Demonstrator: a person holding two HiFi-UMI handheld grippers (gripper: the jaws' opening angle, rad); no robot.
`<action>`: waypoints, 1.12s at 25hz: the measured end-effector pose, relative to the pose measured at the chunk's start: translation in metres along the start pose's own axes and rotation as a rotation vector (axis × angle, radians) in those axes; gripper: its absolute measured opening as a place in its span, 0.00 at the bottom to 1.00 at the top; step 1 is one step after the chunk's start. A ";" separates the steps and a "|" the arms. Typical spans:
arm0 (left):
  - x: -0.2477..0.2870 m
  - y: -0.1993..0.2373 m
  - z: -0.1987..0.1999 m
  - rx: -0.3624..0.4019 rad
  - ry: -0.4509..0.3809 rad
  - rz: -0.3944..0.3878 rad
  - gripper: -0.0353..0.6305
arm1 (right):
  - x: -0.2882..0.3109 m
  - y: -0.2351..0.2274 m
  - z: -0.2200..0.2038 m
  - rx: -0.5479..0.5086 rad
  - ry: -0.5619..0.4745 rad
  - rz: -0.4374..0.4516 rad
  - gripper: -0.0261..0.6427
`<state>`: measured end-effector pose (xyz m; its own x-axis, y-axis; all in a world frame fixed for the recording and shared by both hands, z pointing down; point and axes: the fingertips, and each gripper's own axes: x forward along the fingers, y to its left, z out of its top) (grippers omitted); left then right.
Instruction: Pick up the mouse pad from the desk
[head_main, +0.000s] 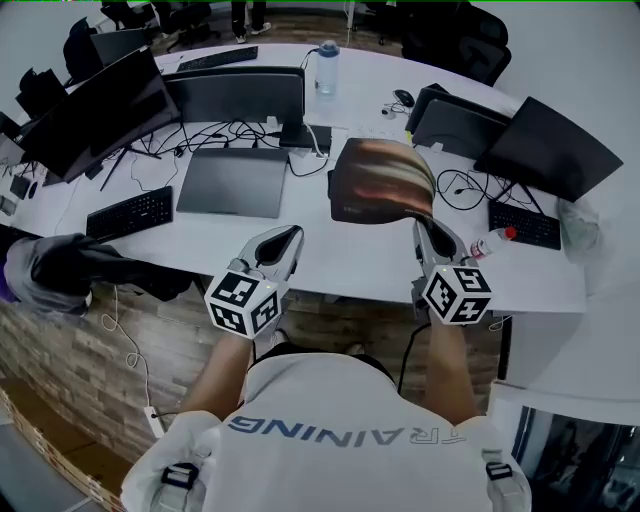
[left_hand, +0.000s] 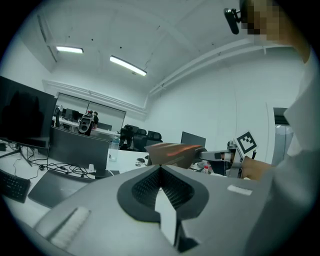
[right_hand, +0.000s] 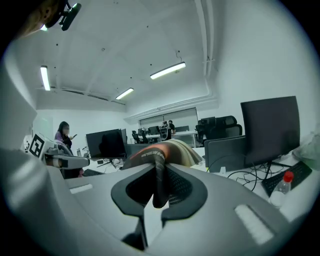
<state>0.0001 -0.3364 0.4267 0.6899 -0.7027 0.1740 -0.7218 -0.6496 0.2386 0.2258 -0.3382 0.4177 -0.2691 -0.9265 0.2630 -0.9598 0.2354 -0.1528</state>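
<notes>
The mouse pad (head_main: 385, 180), dark with brown and orange streaks, hangs in the air above the white desk (head_main: 330, 255), its far part curling over. My right gripper (head_main: 426, 228) is shut on its near right edge. In the right gripper view the pad's edge (right_hand: 159, 165) is pinched between the jaws and the pad arches away ahead. My left gripper (head_main: 291, 236) is level over the desk's front edge, left of the pad, shut with nothing in it. The left gripper view has the lifted pad (left_hand: 172, 152) ahead to the right, with the right gripper (left_hand: 220, 156) holding it.
A grey closed laptop (head_main: 232, 180) and a black keyboard (head_main: 130, 212) lie to the left. Monitors (head_main: 240, 95) and cables stand behind. A water bottle (head_main: 326, 68) is at the back. A red-capped bottle (head_main: 495, 240) and another keyboard (head_main: 525, 225) lie at the right.
</notes>
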 end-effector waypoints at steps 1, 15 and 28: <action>0.000 -0.002 0.002 0.006 -0.005 -0.004 0.05 | -0.004 0.001 0.008 -0.003 -0.020 -0.001 0.11; 0.009 -0.018 0.029 0.044 -0.066 -0.028 0.05 | -0.037 -0.003 0.065 -0.053 -0.183 -0.020 0.10; 0.010 -0.021 0.026 0.023 -0.067 -0.030 0.05 | -0.036 -0.004 0.056 -0.068 -0.150 -0.012 0.10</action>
<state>0.0210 -0.3374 0.3986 0.7067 -0.7000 0.1028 -0.7024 -0.6767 0.2208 0.2439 -0.3227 0.3555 -0.2474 -0.9616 0.1187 -0.9675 0.2385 -0.0843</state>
